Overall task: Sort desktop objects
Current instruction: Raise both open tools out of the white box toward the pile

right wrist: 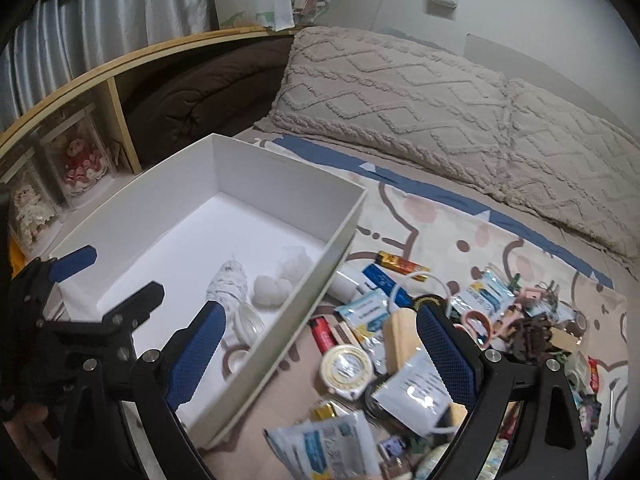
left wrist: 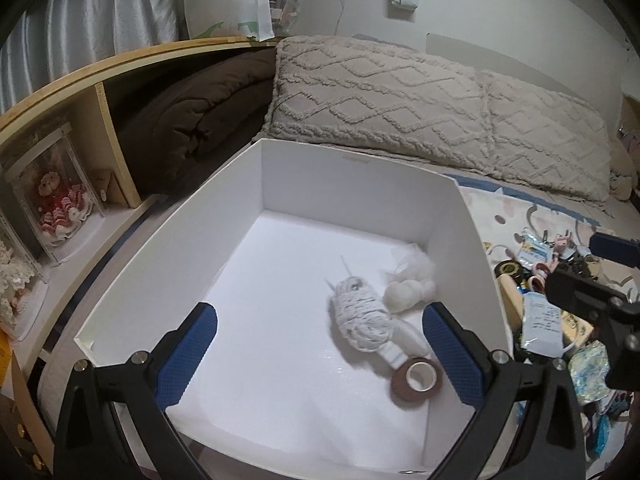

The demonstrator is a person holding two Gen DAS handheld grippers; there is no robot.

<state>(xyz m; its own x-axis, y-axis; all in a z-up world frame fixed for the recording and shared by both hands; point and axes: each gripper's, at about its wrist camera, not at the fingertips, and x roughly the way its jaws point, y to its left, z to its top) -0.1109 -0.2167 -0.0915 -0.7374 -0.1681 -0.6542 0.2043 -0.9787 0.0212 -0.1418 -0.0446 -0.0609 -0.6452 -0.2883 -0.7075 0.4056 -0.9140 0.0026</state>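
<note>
A white box [left wrist: 168,240] lies on the bed. Inside it are a grey-white yarn bundle [left wrist: 360,316], white cotton balls [left wrist: 404,290] and a brown tape roll [left wrist: 416,380]. My left gripper [left wrist: 320,344] is open above the box's near half, holding nothing. My right gripper [right wrist: 324,352] is open too, straddling the box's right wall [right wrist: 320,284]: one finger inside, the other over a pile of clutter. Between its fingers lie a round yellow-white tape dispenser [right wrist: 346,368], a wooden block [right wrist: 402,332] and a white packet [right wrist: 416,392]. The right wrist view shows the left gripper [right wrist: 112,276] at the left edge.
Small items cover the patterned sheet [right wrist: 440,220] right of the box: packets, a red lighter [right wrist: 322,330], a blue pack [right wrist: 384,280], clips and tape rolls. Beige pillows [left wrist: 380,100] line the back. A wooden shelf [left wrist: 92,120] with doll cases runs along the left.
</note>
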